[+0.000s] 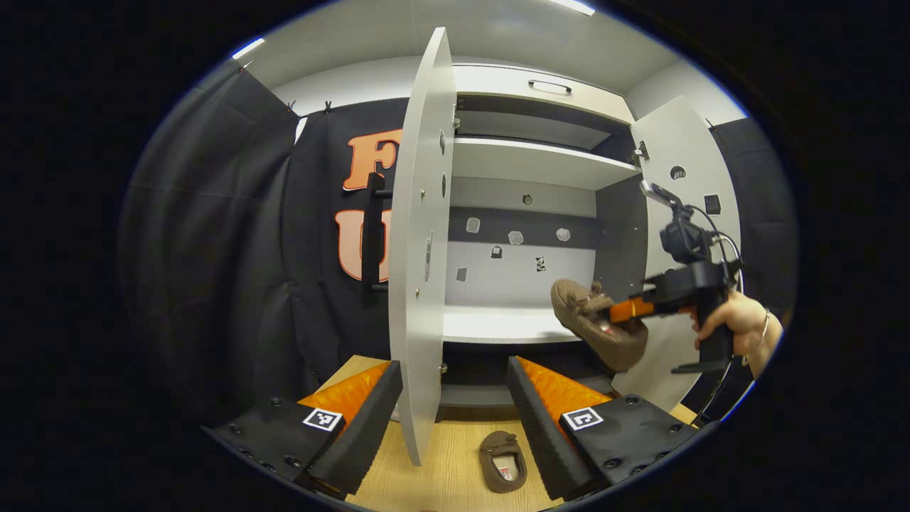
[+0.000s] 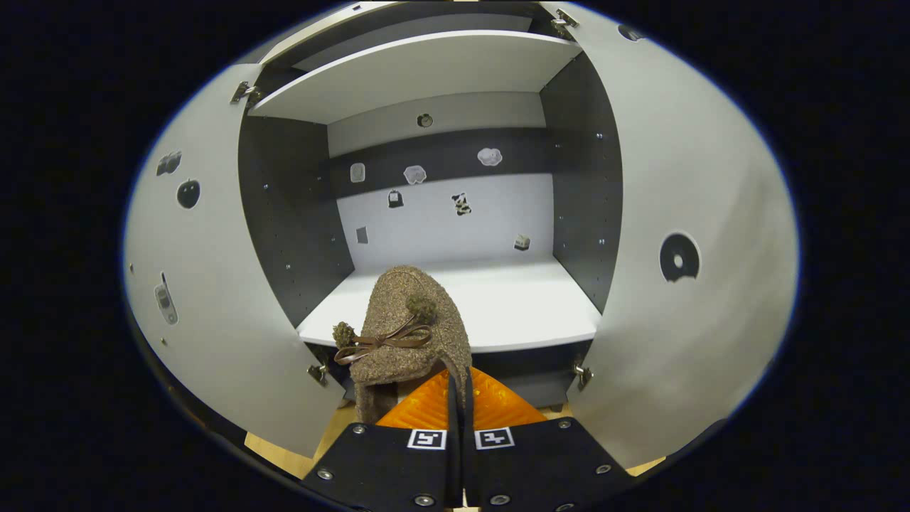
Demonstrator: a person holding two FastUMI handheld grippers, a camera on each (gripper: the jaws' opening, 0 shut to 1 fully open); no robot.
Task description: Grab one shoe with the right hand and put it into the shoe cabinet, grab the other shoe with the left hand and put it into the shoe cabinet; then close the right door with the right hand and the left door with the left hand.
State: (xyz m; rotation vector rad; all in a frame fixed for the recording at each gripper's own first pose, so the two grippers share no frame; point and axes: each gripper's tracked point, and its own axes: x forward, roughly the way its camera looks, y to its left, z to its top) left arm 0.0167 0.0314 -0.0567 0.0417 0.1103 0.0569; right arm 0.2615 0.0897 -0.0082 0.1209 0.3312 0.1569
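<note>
In the right gripper view a brown fuzzy shoe (image 2: 409, 323) with a bow and pompoms hangs in front of the open shoe cabinet's lower shelf (image 2: 490, 306); my right gripper (image 2: 455, 387) is shut on its edge. The left gripper view shows that same shoe (image 1: 593, 323) held in the air by the right gripper (image 1: 625, 311) and a hand (image 1: 739, 331), just before the cabinet opening. The other brown shoe (image 1: 502, 462) lies on the wooden floor between the fingers of my open left gripper (image 1: 451, 395). The left door (image 1: 419, 249) stands edge-on; the right door (image 1: 686, 163) is swung wide.
The cabinet has an upper shelf (image 1: 540, 160) and a drawer with a handle (image 1: 549, 86) above. Both doors (image 2: 213, 284) (image 2: 682, 284) flank the opening in the right gripper view. Black cloth wall (image 1: 234, 249) lies left of the cabinet.
</note>
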